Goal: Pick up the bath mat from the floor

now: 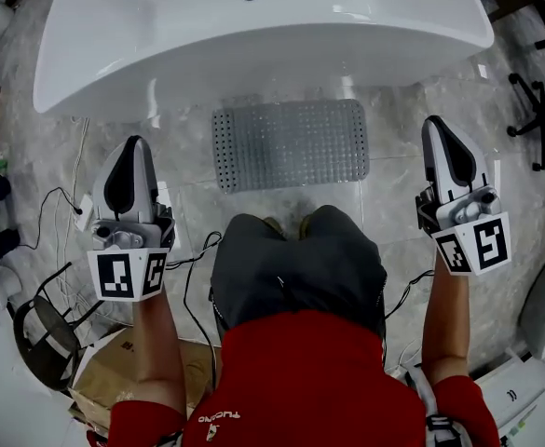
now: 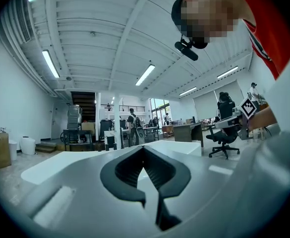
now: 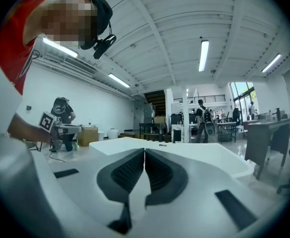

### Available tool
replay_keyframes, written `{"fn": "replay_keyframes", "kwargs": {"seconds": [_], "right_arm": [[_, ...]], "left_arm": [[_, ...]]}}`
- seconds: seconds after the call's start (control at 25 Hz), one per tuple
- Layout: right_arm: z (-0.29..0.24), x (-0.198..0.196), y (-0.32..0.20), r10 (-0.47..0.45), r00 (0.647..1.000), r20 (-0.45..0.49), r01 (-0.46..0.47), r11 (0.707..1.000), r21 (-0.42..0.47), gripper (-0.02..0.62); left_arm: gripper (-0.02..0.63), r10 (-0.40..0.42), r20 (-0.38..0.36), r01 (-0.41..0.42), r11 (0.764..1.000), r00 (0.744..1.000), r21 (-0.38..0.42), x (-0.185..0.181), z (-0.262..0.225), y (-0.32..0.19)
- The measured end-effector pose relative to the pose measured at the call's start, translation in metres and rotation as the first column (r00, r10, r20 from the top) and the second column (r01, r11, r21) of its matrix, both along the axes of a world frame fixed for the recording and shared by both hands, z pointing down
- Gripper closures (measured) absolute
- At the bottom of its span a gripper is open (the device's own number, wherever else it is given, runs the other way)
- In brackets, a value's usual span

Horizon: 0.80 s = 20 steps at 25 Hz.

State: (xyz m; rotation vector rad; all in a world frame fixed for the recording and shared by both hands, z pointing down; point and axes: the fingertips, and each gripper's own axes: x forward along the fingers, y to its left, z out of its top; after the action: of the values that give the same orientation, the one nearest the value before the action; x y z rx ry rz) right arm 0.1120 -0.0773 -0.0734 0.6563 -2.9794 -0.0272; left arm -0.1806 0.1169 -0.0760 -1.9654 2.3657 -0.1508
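The grey perforated bath mat [image 1: 291, 143] lies flat on the marble floor just in front of the white bathtub [image 1: 253, 35], straight ahead of the person's knees. My left gripper [image 1: 135, 143] is held up at the left of the mat, its jaws shut and empty. On the other side, my right gripper [image 1: 432, 124] hovers beside the mat's right end, also shut on nothing. Both gripper views look level across the room over the tub [image 2: 75, 165] [image 3: 184, 152]; the mat does not show in them. The left gripper [image 2: 144, 148] and the right gripper [image 3: 145, 151] show tips together.
Cables [image 1: 62, 203] trail over the floor at the left, by a cardboard box [image 1: 123, 366] and a stool [image 1: 39, 329]. An office chair [image 1: 540, 110] stands at the right edge. White equipment [image 1: 524, 389] sits at the lower right. People stand far off [image 2: 131, 125].
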Motion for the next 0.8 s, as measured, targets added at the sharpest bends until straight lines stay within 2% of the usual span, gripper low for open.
{"fn": "replay_keyframes", "kwargs": {"seconds": [0.4, 0.8], "right_arm": [[0.096, -0.019, -0.017, 0.003, 1.000, -0.006, -0.003, 1.000, -0.008, 0.594], [0.185, -0.021, -0.035, 0.024, 1.000, -0.019, -0.024, 0.999, -0.022, 0.594]], "left_arm": [[0.600, -0.029, 0.002, 0.029, 0.999, 1.000, 0.020, -0.029, 0.090, -0.012], [0.600, -0.040, -0.002, 0.040, 0.999, 0.999, 0.003, -0.046, 0.183, -0.015]]}}
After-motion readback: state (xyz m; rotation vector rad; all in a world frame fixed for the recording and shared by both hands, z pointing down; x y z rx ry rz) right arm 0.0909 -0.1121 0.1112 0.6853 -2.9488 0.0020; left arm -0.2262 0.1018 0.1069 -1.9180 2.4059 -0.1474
